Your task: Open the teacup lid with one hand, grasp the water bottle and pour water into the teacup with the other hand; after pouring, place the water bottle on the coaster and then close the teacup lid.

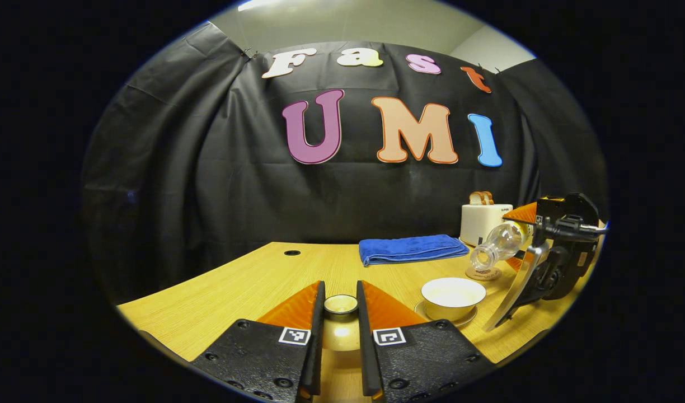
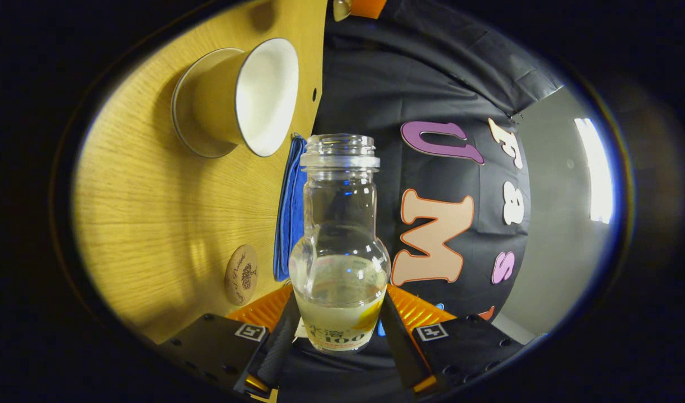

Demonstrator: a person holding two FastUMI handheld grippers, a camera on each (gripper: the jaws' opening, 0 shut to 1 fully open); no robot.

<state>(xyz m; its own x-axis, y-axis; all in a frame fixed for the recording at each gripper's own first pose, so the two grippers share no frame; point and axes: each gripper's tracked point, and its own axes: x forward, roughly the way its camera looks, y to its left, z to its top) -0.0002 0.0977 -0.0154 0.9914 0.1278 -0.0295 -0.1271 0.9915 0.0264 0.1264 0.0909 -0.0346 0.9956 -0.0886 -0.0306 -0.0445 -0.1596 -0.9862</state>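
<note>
My left gripper point(image 1: 341, 307) is shut on the knob of the golden teacup lid point(image 1: 341, 336), held just above the table at the front. The open white teacup point(image 1: 453, 295) stands on its saucer to the right of it. My right gripper point(image 2: 339, 330) is shut on the clear water bottle point(image 2: 339, 240), which has no cap and a little water in its base. In the left gripper view the bottle point(image 1: 496, 246) is tilted, mouth down-left, above the round coaster point(image 1: 483, 273) and just right of the cup. The teacup point(image 2: 247, 98) and coaster point(image 2: 241, 274) lie beyond the bottle.
A folded blue towel point(image 1: 412, 248) lies at the back of the wooden table point(image 1: 236, 291). A white toaster point(image 1: 484, 221) with bread stands behind the coaster. The towel point(image 2: 289, 212) is also behind the bottle in the right gripper view.
</note>
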